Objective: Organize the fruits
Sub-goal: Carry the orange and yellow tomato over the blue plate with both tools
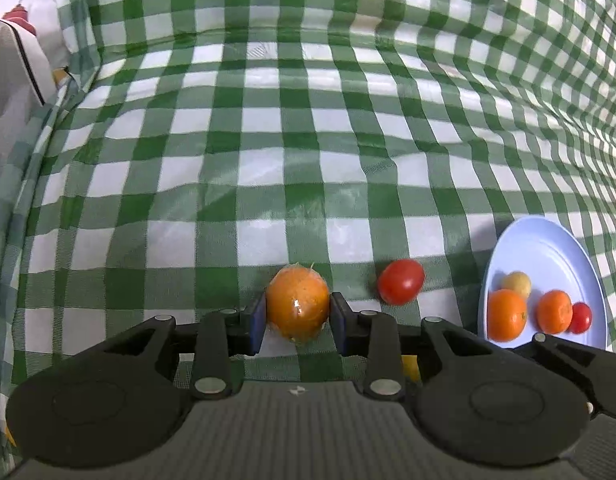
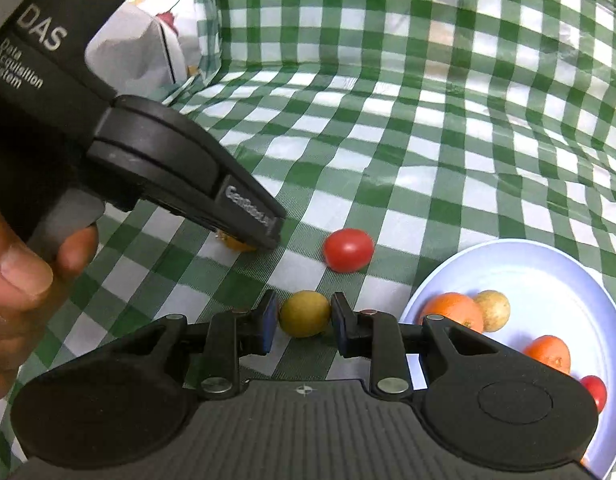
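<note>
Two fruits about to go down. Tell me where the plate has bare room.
The plate is bare across its far half, behind the yellow fruit. Its near side is crowded: two oranges and a small tomato. The cloth beyond the loose tomato is also free.

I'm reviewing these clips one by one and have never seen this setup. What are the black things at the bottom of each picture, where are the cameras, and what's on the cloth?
No robot here: a person holds a hand-operated gripper in each hand, each with a camera looking along its fingers. In the left wrist view, the left gripper has its pads against an orange fruit. In the right wrist view, the right gripper sits around a small yellow-green fruit; whether it pinches it is unclear. A red tomato lies loose on the checked tablecloth. The pale plate already holds several fruits.
</note>
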